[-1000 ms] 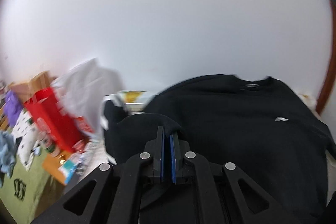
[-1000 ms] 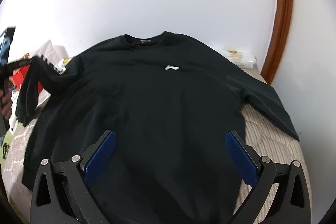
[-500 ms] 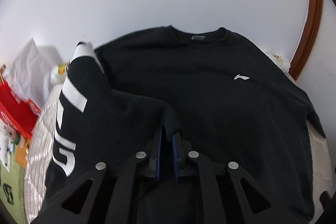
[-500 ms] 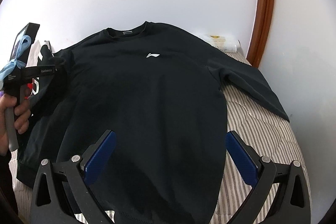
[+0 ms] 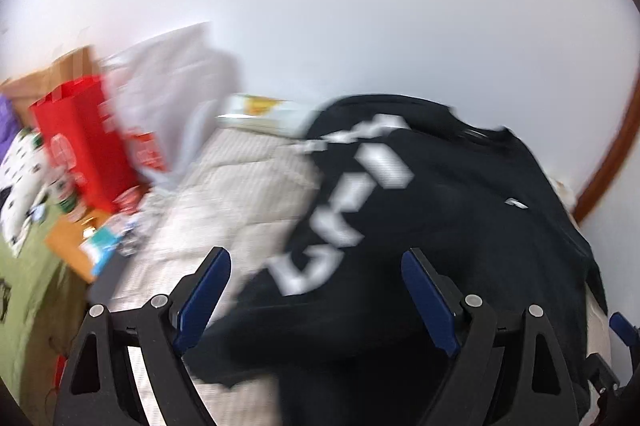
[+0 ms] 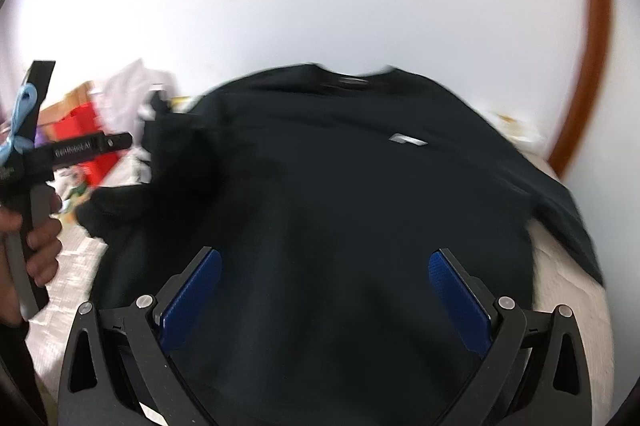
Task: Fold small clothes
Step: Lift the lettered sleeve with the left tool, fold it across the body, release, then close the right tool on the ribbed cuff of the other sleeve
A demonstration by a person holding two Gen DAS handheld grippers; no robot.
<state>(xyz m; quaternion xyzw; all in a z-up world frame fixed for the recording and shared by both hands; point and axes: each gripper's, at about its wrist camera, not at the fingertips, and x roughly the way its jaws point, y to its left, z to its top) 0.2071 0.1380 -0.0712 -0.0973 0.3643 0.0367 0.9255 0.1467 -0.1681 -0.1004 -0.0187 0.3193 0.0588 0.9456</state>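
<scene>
While both views smear with motion, the black long-sleeved sweatshirt [image 6: 360, 194] lies spread on the pale striped bedcover [image 5: 224, 194], collar toward the white wall [image 5: 320, 6]. Left gripper [image 5: 316, 298] — its jaws have just been opening, and now the blue pads [image 5: 204, 294] stand wide, nothing pressed between them! Beneath that gap the sleeve with white lettering [image 5: 348, 210] lies folded in across the sweatshirt's chest, its cuff end close to the pads, touching neither as far as the blur lets me judge. Over on the other side, the right gripper [image 6: 326, 302] hovers over the hem region, jaws wide and empty, dark cloth filling the space between. A hand [image 6: 38, 246] grips the left tool's handle at the right-wrist view's left edge. Open bedcover shows left of the garment; beyond it, a red paper bag [image 5: 84, 142] and loose clutter crowd that edge. To the right, the other sleeve [image 6: 568, 218] trails toward the brown wooden trim [image 6: 588, 74], with a strip of bare cover alongside.
</scene>
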